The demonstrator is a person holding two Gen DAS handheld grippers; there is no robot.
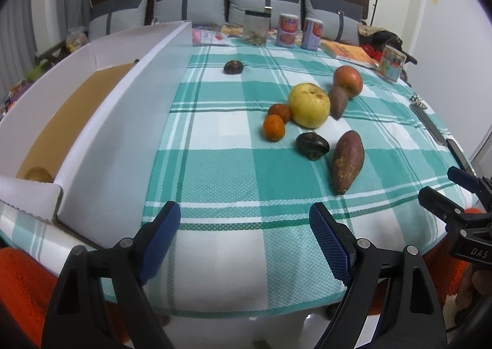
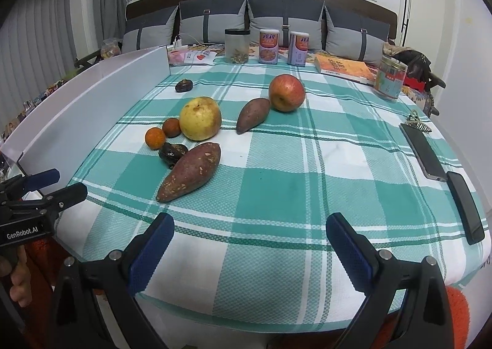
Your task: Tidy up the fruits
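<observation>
On the green checked cloth lie a yellow pear [image 1: 309, 104] [image 2: 200, 118], a red apple [image 1: 347, 80] [image 2: 286, 92], two small oranges [image 1: 273, 127] [image 2: 155, 137], a large sweet potato [image 1: 347, 160] [image 2: 190, 171], a smaller sweet potato [image 1: 338, 101] [image 2: 252, 114], a dark fruit [image 1: 312, 145] [image 2: 171, 152] and another dark fruit [image 1: 233, 67] [image 2: 184, 85] farther back. A white cardboard box [image 1: 123, 121] [image 2: 92, 97] stands at the left with one brownish fruit [image 1: 38, 175] inside. My left gripper [image 1: 246, 235] and right gripper [image 2: 249, 241] are open and empty near the table's front edge.
At the back stand a clear jar [image 1: 255, 28], two cans [image 1: 287, 30], a book [image 1: 347, 52] and another jar [image 1: 392, 62]. Two phones [image 2: 426, 150] [image 2: 466, 206] and a hair clip [image 2: 416, 123] lie at the right edge. Cushions line the back.
</observation>
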